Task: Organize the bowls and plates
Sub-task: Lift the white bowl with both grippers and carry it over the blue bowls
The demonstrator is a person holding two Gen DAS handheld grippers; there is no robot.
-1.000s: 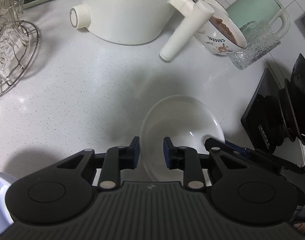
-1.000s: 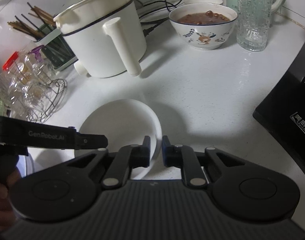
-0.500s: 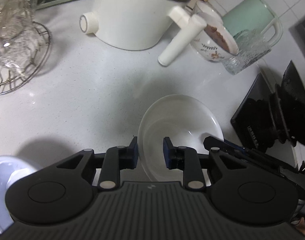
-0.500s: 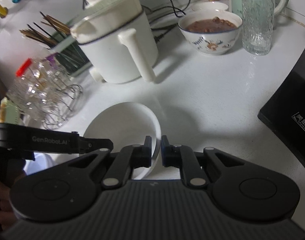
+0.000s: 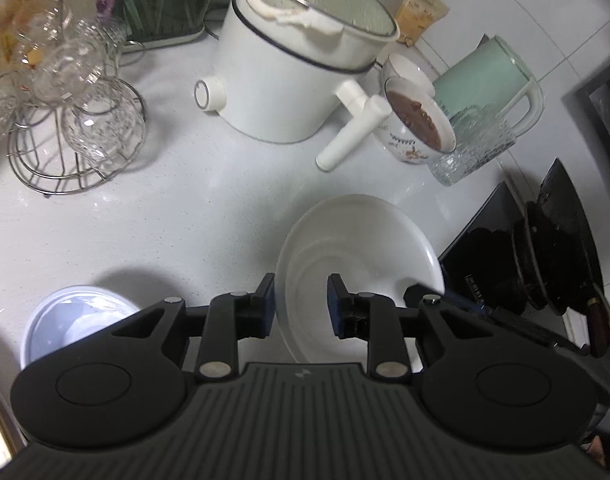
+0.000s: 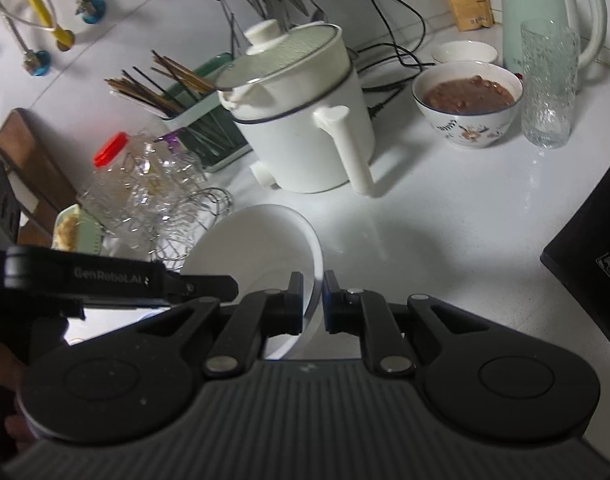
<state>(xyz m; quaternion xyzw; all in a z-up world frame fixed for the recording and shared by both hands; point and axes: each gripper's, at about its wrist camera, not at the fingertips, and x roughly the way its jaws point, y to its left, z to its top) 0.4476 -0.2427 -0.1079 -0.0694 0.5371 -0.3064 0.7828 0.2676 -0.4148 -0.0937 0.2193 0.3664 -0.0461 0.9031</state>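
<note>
A plain white bowl (image 5: pixel 365 248) hangs tilted above the white counter, held from two sides. My left gripper (image 5: pixel 301 306) is shut on its near left rim. The right gripper's dark finger (image 5: pixel 425 296) shows at the bowl's right edge. In the right wrist view the same bowl (image 6: pixel 257 248) has its right rim pinched in my right gripper (image 6: pixel 313 300), which is shut on it. The left gripper's finger (image 6: pixel 201 286) reaches in from the left. A pale blue-white bowl (image 5: pixel 73 320) rests on the counter at lower left.
A white electric pot (image 5: pixel 289 80) with a long handle stands behind. Right of it are a patterned bowl of brown food (image 5: pixel 417 128), a glass tumbler (image 6: pixel 549 88) and a mint kettle (image 5: pixel 489 76). A wire rack of glasses (image 5: pixel 73 120) stands left, a black stove (image 5: pixel 545 264) right.
Both grippers have risen with the white bowl between them, so the counter looks farther away. The blue-white bowl at lower left has come into fuller view.
</note>
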